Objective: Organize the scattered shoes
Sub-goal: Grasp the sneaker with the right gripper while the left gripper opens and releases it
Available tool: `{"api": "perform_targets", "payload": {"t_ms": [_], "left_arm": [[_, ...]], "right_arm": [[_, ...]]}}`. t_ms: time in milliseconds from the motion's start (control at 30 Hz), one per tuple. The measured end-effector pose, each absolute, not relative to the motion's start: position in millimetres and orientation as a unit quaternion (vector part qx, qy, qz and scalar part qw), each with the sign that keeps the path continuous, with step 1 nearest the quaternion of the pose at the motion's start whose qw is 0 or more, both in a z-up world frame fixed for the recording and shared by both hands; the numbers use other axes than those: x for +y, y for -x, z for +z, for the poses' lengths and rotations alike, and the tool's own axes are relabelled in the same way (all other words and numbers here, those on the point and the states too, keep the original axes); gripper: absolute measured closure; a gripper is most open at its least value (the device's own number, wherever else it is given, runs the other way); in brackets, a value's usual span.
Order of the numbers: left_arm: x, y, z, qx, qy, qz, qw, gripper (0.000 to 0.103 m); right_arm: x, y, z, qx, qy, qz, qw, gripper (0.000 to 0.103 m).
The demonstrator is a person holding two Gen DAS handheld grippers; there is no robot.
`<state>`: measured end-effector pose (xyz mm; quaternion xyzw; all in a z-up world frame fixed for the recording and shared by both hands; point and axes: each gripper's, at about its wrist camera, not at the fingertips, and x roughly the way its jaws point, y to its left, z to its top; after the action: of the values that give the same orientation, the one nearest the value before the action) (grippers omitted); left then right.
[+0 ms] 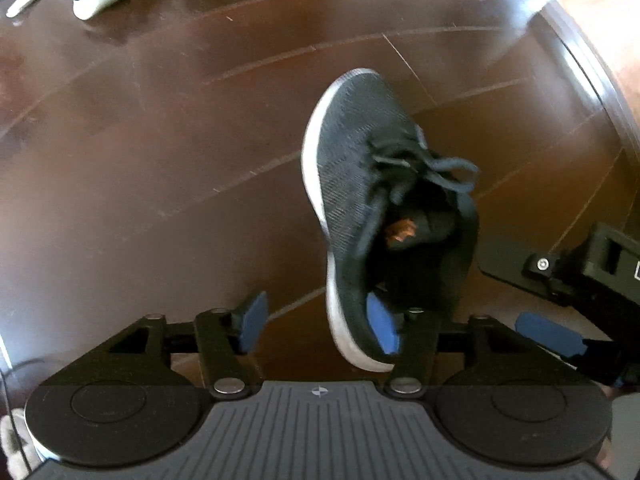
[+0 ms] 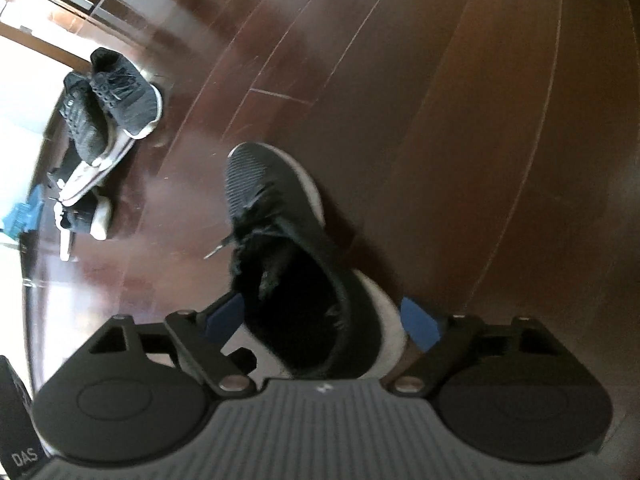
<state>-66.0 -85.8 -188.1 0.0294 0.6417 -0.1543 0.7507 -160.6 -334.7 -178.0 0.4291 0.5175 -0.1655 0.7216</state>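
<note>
Hanging toe-away above the wooden floor [image 1: 160, 140], a black sneaker [image 1: 384, 208] with a white sole sits at the right side of the left tongs [image 1: 320, 324]. Those tongs are spread wide: the right blue pad [image 1: 382, 326] lies against the shoe's heel, while the left pad stands well apart with only floor between them, so a grip cannot be confirmed. At the right edge of the left wrist view, the other tool's arm and blue pad reach in near the heel.

From the right wrist view, the right tongs [image 2: 322, 320] straddle the heel of what may be the same black sneaker [image 2: 288, 248], one blue pad [image 2: 420, 322] touching the white sole on the right, the other at the collar on the left; they are parted to the shoe's width and appear to clasp it. Far left, a cluster of dark sneakers [image 2: 108, 116] lies on the floor near a bright doorway.
</note>
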Motion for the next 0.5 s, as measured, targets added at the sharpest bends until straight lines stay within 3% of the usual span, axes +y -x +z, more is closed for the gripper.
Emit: {"api": "perform_targets", "payload": {"t_ms": [233,500], "left_arm": [[-47,72,-169,0.629,-0.039,-0.140,0.764,0.032],[-23,68,-158,0.633,-0.004,-0.117,0.766,0.032]], "right_arm": [[-319,157,-186,0.502,-0.490,-0.136,0.700,0.029],[-316,143,-194,0.485,-0.517,-0.163,0.686,0.030]]}}
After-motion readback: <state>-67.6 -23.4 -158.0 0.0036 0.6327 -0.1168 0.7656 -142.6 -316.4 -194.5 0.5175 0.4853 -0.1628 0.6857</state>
